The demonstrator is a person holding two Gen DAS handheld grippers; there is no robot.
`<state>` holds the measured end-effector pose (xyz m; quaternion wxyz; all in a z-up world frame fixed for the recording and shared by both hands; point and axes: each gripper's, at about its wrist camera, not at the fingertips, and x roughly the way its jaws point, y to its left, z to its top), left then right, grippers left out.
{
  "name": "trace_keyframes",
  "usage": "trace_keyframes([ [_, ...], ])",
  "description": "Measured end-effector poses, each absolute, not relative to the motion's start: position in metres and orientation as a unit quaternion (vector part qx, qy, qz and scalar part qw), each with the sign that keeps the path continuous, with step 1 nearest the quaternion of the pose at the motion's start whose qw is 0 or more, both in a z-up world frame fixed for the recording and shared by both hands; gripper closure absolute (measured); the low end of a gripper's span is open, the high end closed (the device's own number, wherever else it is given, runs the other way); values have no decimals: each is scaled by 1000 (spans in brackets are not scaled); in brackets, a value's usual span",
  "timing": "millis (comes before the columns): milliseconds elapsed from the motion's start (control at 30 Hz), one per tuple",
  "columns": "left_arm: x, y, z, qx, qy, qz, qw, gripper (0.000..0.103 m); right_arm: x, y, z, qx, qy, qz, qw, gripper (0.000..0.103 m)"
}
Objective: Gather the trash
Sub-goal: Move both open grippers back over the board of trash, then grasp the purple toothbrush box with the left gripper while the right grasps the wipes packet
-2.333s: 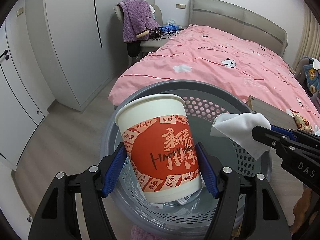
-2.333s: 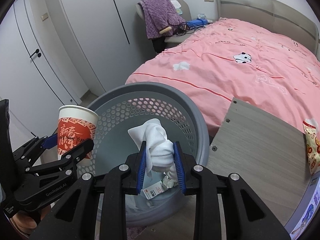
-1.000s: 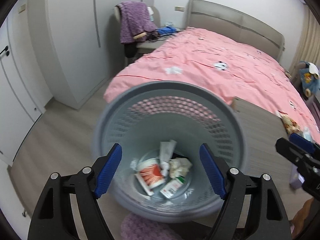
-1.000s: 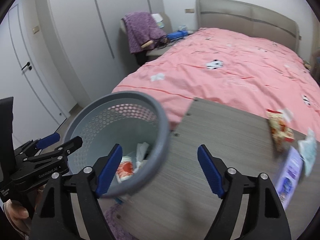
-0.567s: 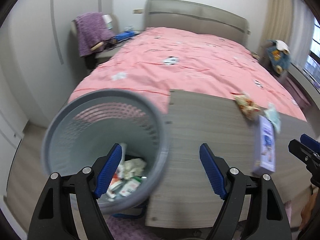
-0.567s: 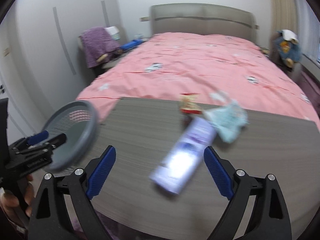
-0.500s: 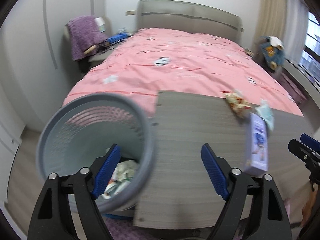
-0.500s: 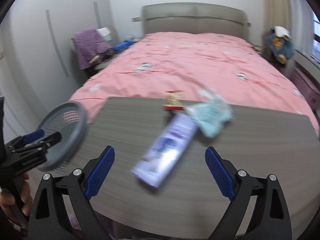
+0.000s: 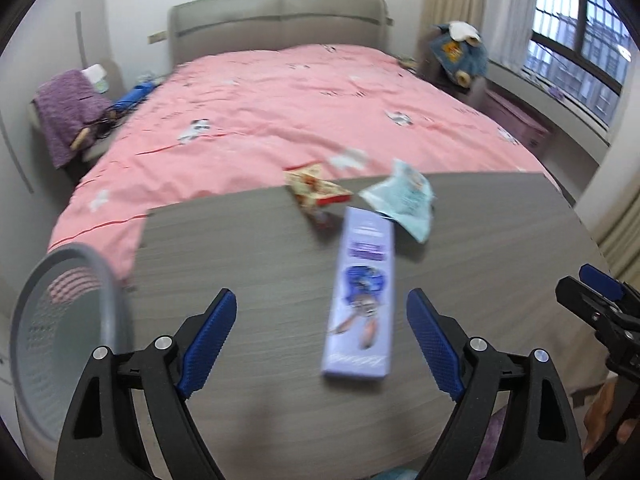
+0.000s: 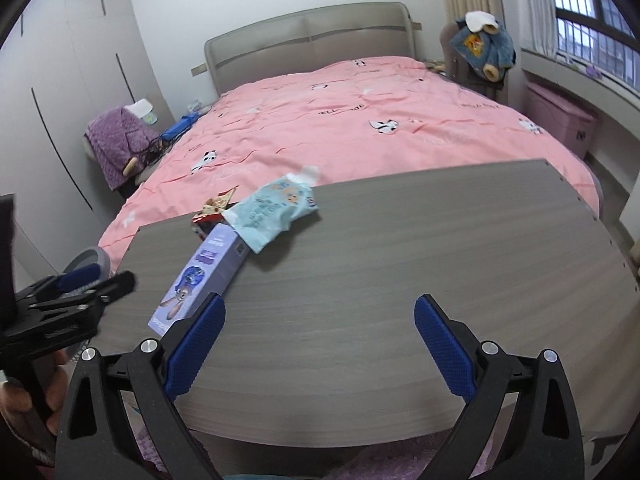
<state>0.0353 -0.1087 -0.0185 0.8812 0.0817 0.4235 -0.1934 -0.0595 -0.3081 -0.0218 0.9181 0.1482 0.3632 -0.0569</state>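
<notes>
Swung away from the grey perforated trash basket (image 9: 60,344), now only an edge at the left of the left wrist view, and onto the grey wood-grain table (image 9: 256,264) in front of the pink bed (image 9: 280,120). Gone from the jaws: the red paper cup and the white tissue carried a moment ago, so that delivery looks finished and a fresh pick looks due. Left gripper (image 9: 320,340) spread wide with nothing between its blue pads, jaws just opened the last bit further, hovering over the near end of the purple box. Right gripper (image 10: 318,346) likewise wide and empty, jaws just opened further, over bare tabletop to the right of the litter. Counted from largest down: one bed, one table, one basket, two grippers, then three pieces of trash left on the table — one long purple carton (image 9: 362,300) lying flat, one crumpled pale-blue wrapper (image 9: 402,200) just beyond its far end, one red-and-yellow snack packet (image 9: 316,190) at the table's far edge, all three close together.
</notes>
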Motion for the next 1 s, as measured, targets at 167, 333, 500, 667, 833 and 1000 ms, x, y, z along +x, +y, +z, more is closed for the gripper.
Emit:
trace_keyframes([
  [167,48,-138,-42,119,445,-181,869,20,-65,-321,-26,167,358,-58,917,9],
  [333,60,-148,-58,126,455,-177,864,20,-66,-328,-30,177,358,-57,915,9],
  [500,71,-156,-75,141,460,-166,861,23,-65,-329,-30,181,358,-56,914,9],
  [667,68,-150,-83,134,476,-179,851,59,-62,-330,-30,182,360,-56,913,9],
  [833,48,-135,-82,118,477,-190,850,60,-55,-327,-33,184,368,-55,910,9],
  [1000,33,-112,-72,104,463,-181,861,60,-34,-319,-36,179,375,-52,908,9],
])
